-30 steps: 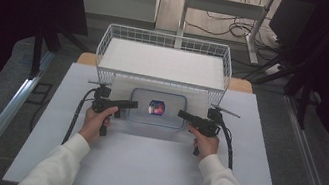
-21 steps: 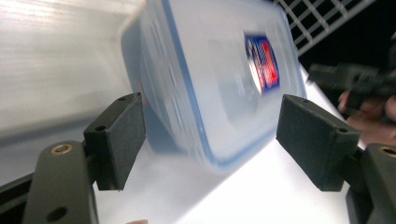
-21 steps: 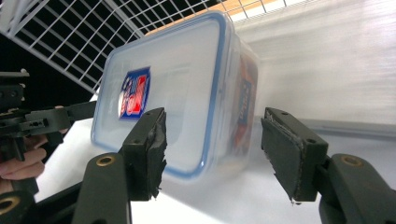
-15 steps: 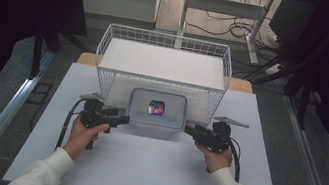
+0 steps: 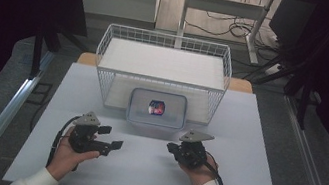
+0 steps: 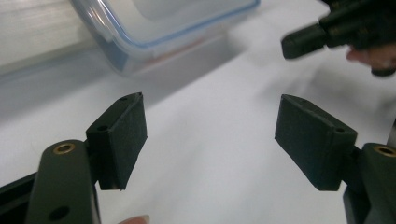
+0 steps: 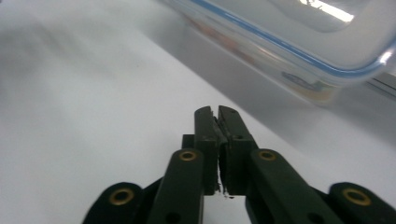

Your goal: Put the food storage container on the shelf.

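Only blurred print inside container [image 5: 157, 108]

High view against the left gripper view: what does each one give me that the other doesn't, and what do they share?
High view alone: the wire basket, the colourful item under the container's lid, and the left gripper with its hand. Left gripper view alone: its own pads close up, wide apart with nothing between them. Both share the lidded plastic container, the white table and the right gripper, jaws together.
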Motion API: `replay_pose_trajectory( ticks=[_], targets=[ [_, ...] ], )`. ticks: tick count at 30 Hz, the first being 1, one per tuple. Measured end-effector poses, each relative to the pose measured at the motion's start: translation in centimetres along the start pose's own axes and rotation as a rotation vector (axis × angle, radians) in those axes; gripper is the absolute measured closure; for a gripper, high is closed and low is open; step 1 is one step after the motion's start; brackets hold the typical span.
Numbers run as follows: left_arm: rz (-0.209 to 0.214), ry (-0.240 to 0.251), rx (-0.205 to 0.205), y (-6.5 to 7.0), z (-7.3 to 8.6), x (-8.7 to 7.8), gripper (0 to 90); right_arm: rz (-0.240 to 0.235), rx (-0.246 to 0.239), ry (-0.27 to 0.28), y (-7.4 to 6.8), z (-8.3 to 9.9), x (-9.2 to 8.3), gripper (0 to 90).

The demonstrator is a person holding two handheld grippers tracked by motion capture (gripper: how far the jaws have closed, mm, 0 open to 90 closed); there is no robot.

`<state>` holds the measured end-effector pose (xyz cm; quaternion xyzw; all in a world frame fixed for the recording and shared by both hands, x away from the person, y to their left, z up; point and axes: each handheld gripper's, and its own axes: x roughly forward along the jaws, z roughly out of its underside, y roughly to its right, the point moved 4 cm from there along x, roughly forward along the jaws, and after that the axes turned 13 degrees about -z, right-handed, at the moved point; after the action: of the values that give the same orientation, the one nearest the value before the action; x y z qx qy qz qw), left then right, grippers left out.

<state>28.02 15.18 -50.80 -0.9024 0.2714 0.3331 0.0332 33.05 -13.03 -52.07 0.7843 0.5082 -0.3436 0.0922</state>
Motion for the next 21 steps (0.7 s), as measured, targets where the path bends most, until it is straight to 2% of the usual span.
replay_pose_trajectory(
  ticks=[2,5,8,13,17,21],
  targets=[
    [-0.006,-0.011,0.014,0.3,0.4,-0.1,25.0,0.010,-0.014,-0.014,-0.1,-0.2,0.5,88.6],
    [-0.021,-0.025,0.042,0.6,0.8,-0.1,25.1,0.022,-0.006,-0.021,0.0,-0.6,1.4,88.9],
    [-0.003,-0.022,0.064,0.8,0.9,0.0,24.6,0.034,-0.024,-0.047,-0.1,-1.2,2.7,89.0],
    [-0.005,-0.025,0.063,0.7,1.0,0.0,24.5,0.041,-0.002,-0.067,0.3,-2.3,5.4,89.0],
    [-0.004,-0.015,0.056,0.3,1.1,-0.1,24.6,0.061,-0.019,-0.073,0.6,-3.2,7.0,89.0],
    [0.001,-0.009,0.048,0.1,1.2,-0.2,24.4,0.077,-0.014,-0.076,1.0,-3.7,8.1,89.0]
  ],
)
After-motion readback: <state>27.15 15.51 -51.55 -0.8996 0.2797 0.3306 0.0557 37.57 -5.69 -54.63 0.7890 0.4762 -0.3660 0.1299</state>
